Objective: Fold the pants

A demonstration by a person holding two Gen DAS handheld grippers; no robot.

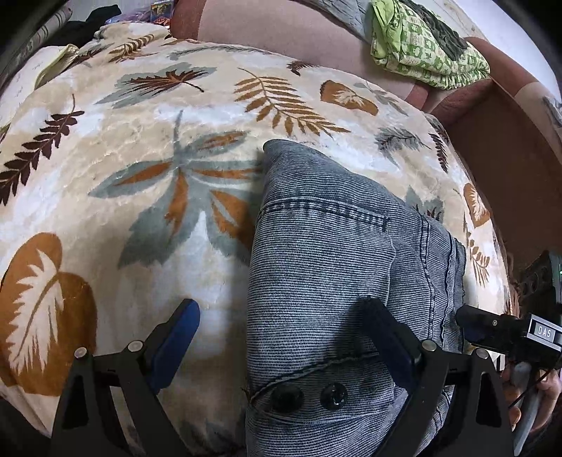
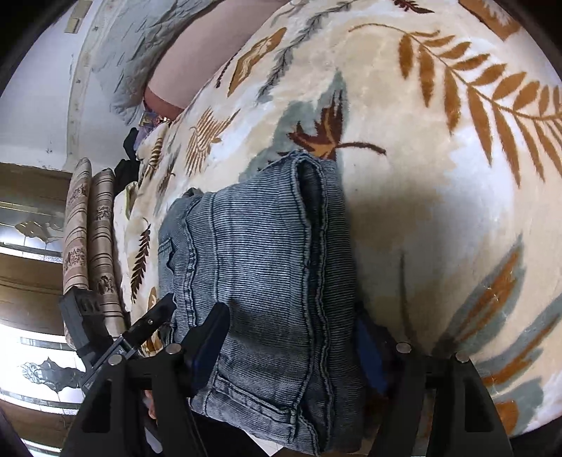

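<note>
Pants of blue-grey ribbed denim (image 1: 333,267) lie folded into a compact stack on the leaf-patterned plush blanket (image 1: 140,158) near the bed's front edge. Left gripper (image 1: 284,334) and right gripper (image 2: 291,344) both straddle it, spread wide, not pinching. Folding looks nearly complete.

- Working surface is a plush leaf-print blanket (image 1: 147,147), cream with brown, rust and grey leaves, spread over the bed.
- Folded blue jeans (image 1: 333,267) lie flat on it, at my near edge, in a compact stack; two dark buttons show at the near end.
- Far left on the blanket: black clothing (image 1: 84,26), too small to identify.
</note>
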